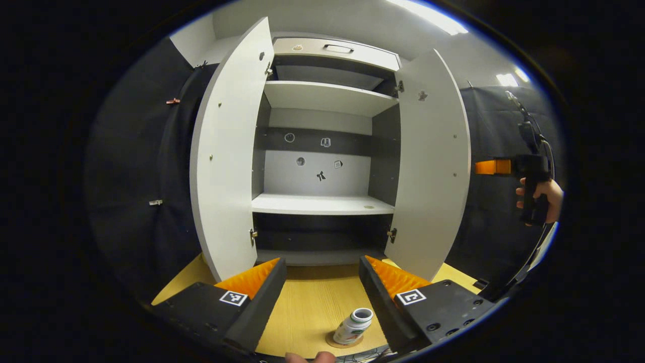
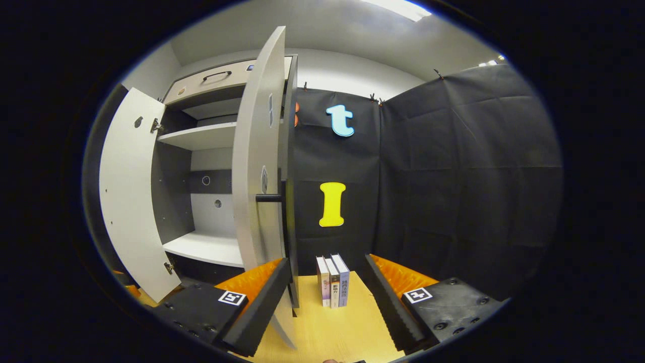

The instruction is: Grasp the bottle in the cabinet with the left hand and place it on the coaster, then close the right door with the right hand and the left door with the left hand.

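White two-door cabinet [image 1: 322, 151], both doors swung wide, shelves bare. Small white open-necked bottle [image 1: 352, 326] stands on round tan coaster [image 1: 344, 342] on yellow wooden table [image 1: 312, 307], between spread fingers of left gripper [image 1: 322, 287]. Right gripper [image 2: 327, 292], fingers apart, beside right door [image 2: 259, 191], facing three upright books [image 2: 332, 281].

Bottle [image 1: 353, 326] lying tilted on the coaster [image 1: 344, 341] on the table [image 1: 312, 302], between the left gripper [image 1: 322, 297] fingers and before the cabinet [image 1: 322, 151], whose left door [image 1: 227, 156] and right door [image 1: 433, 166] stand open; books [image 2: 332, 280] upright right of the right door.
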Action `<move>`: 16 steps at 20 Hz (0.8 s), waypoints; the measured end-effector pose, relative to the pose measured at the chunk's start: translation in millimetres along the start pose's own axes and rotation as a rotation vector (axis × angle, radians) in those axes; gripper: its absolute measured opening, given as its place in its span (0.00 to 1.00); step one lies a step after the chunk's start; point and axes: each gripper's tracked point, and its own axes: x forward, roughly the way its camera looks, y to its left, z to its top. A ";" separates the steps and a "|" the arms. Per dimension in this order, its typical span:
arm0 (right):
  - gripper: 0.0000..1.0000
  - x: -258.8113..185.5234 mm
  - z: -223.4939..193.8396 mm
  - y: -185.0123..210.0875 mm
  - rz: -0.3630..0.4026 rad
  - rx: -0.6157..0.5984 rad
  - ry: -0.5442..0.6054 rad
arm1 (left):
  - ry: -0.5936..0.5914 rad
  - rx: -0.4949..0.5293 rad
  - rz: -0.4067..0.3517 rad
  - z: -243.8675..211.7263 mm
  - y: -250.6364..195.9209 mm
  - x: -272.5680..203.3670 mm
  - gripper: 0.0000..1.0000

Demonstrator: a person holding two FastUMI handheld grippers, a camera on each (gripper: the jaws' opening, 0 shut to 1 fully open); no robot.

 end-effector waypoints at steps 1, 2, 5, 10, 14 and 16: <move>0.98 6.5 -0.9 -1.3 0.002 0.014 0.013 | -0.006 -0.009 0.010 7.3 5.0 1.8 0.92; 0.97 11.7 -1.1 -1.0 0.005 0.028 0.020 | -0.013 -0.021 0.019 14.7 8.5 2.6 0.92; 0.97 12.8 -3.0 1.8 0.014 0.064 0.021 | -0.025 -0.035 0.045 24.8 21.3 4.7 0.92; 0.97 12.2 -6.4 15.8 0.025 0.106 0.029 | -0.042 0.000 0.067 33.6 36.2 1.1 0.92; 0.97 5.8 -8.3 53.3 0.097 0.109 0.037 | -0.038 0.003 0.078 32.9 45.8 -2.4 0.92; 0.97 4.5 -10.1 81.6 0.160 0.109 0.048 | -0.041 0.008 0.083 34.1 49.7 -4.3 0.92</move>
